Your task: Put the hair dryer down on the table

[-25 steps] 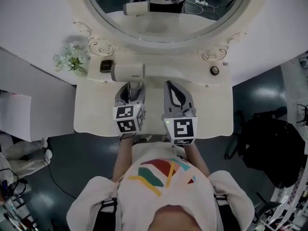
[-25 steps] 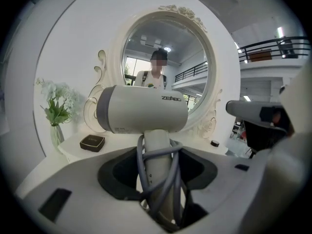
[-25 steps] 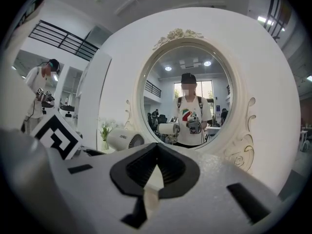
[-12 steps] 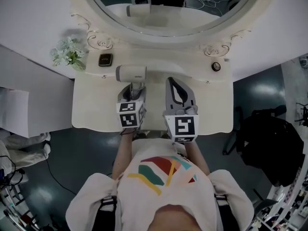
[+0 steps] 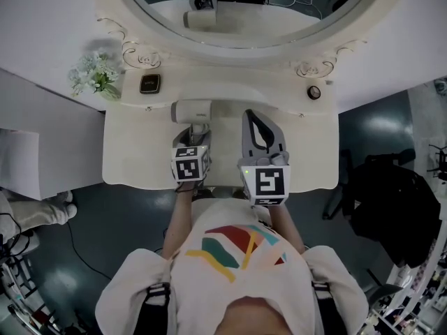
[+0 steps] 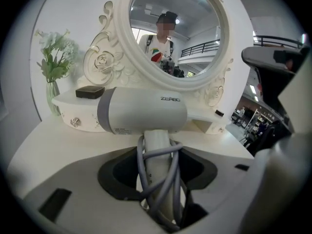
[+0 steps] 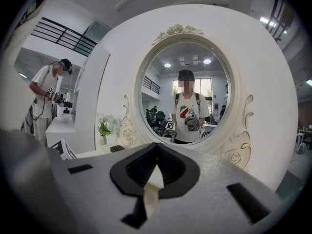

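While the left tongs (image 5: 198, 135) are clamped on the cord-wrapped handle of the hair dryer (image 5: 192, 111), held upright over the bench (image 5: 140, 155) with its barrel level just in front of the raised shelf (image 5: 230, 82), the descent is best made slowly and straight down. Tipping it onto its side before release should prevent a topple. The right tongs (image 5: 255, 121), jaws together and empty, hang just beside and should keep clear.

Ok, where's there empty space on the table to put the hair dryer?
Bare table left of the left gripper, out to the edge, and right of the right gripper. The middle is crowded: hair dryer and both grippers. Back ledge: flowers, dark box.
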Tool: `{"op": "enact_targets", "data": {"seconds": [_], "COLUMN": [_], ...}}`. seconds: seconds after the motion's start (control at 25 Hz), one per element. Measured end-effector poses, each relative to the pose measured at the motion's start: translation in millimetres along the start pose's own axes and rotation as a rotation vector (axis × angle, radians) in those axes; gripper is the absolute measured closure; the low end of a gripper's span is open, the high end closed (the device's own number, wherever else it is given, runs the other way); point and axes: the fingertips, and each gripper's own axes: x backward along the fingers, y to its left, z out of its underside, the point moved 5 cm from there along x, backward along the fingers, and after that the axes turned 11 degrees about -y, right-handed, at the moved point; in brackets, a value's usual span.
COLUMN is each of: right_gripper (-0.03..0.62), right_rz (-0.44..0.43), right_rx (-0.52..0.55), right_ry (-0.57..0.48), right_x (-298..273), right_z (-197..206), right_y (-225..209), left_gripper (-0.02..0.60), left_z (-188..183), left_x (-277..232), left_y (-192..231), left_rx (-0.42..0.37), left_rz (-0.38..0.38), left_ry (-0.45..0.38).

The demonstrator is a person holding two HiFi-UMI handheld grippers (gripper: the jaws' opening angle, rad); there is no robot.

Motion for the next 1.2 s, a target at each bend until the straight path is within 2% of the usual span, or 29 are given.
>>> {"op": "enact_targets", "data": {"seconds": [0.32, 1.2], "right_gripper": [0.594, 0.594], "right_rz": [0.016, 0.037], "right_rx": [0.008, 0.017], "right_ry": [0.017, 0.052], "right_x": [3.0, 11.6], "right_z": [3.3, 13.2], "right_y": [-3.7, -10.3], "left_gripper": [0.372, 0.371], "left_z": [21.4, 41.6], "left_x": [-10.7, -33.3], "left_y": [1.1, -3.9], "left_rx": [0.061, 0.05], "left_rz": [0.007, 0.011], "left_ry": [0.096, 0.241]}}
